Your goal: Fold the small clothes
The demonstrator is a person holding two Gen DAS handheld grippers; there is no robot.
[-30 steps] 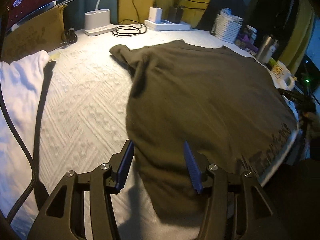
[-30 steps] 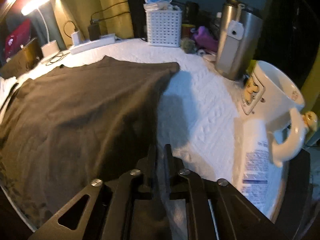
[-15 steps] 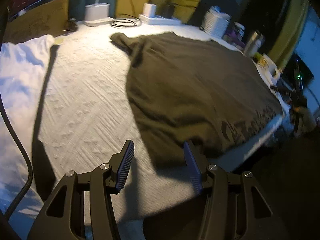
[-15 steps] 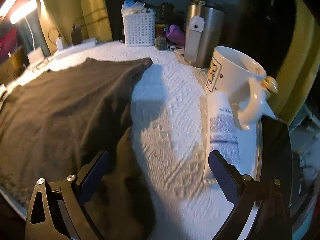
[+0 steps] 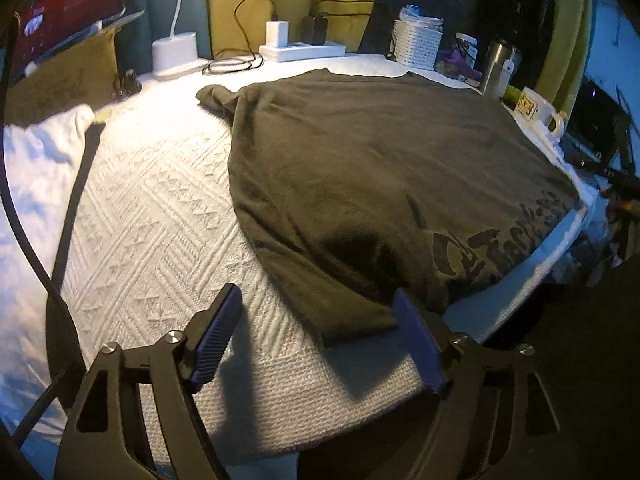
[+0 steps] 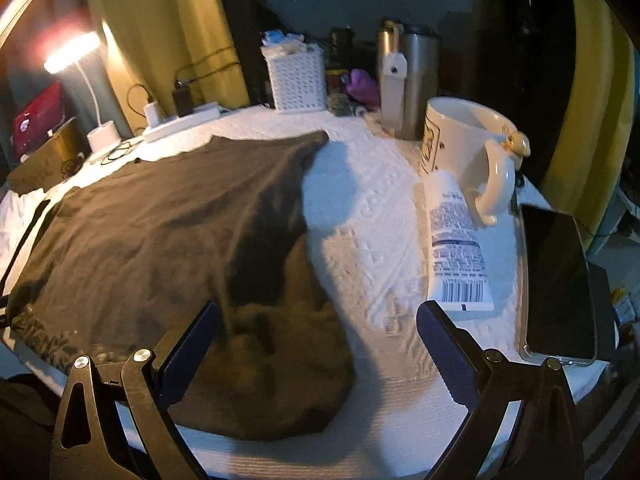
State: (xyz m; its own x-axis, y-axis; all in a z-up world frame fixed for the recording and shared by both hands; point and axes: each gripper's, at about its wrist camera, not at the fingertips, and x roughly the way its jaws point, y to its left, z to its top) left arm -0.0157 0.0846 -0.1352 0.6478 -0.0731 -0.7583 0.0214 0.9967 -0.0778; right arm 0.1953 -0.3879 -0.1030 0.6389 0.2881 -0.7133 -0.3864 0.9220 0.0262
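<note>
Right tongs [image 6: 316, 332] now wide, left tongs [image 5: 320, 336] opening, shirt [image 5: 380, 184] released

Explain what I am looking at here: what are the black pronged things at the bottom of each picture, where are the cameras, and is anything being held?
No robot arm is involved: a person holds a two-finger gripper in each hand, with a fisheye camera on each looking forward along its jaws. One picture is from the left gripper, the other from the right gripper. Both look down at a dark olive T-shirt spread on a white textured cover, printed lettering near its hem. Along the far and right edges stand a white basket, a steel tumbler, a mug, a tube and a phone. Nothing is held: the right jaws stand wide open and the left jaws are opening, each above a near corner of the shirt.
</note>
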